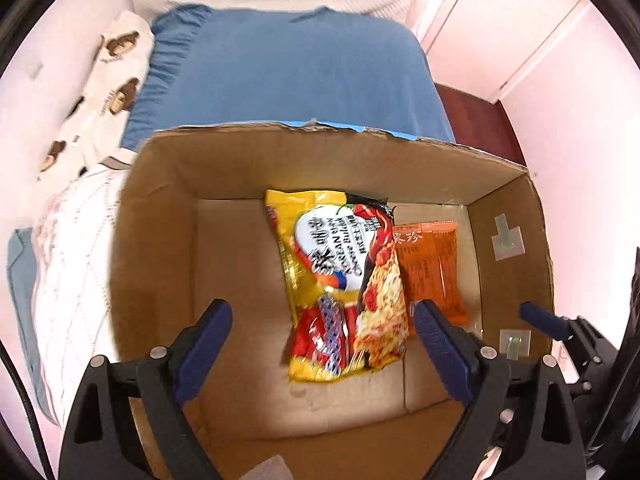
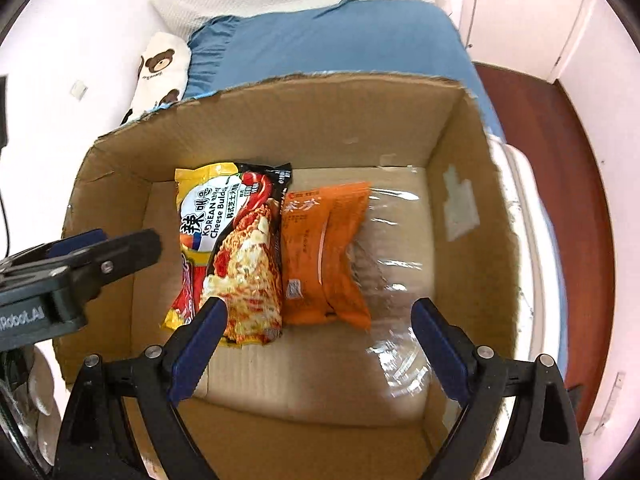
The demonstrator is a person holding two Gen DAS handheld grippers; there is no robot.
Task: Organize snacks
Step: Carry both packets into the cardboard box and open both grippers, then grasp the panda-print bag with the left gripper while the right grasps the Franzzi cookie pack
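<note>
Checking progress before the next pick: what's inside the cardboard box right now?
Inside the cardboard box: a yellow Korean cheese noodle packet and an orange snack packet, side by side on the floor. Anything beneath them is hidden.

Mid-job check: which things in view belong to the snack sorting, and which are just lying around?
Part of the job:
- cardboard box
- Korean cheese noodle packet, inside it
- orange snack packet, beside the noodles
- left gripper and right gripper, jaws open, empty

Lying about:
- blue pillow
- bear-print cloth
- white knitted blanket
</note>
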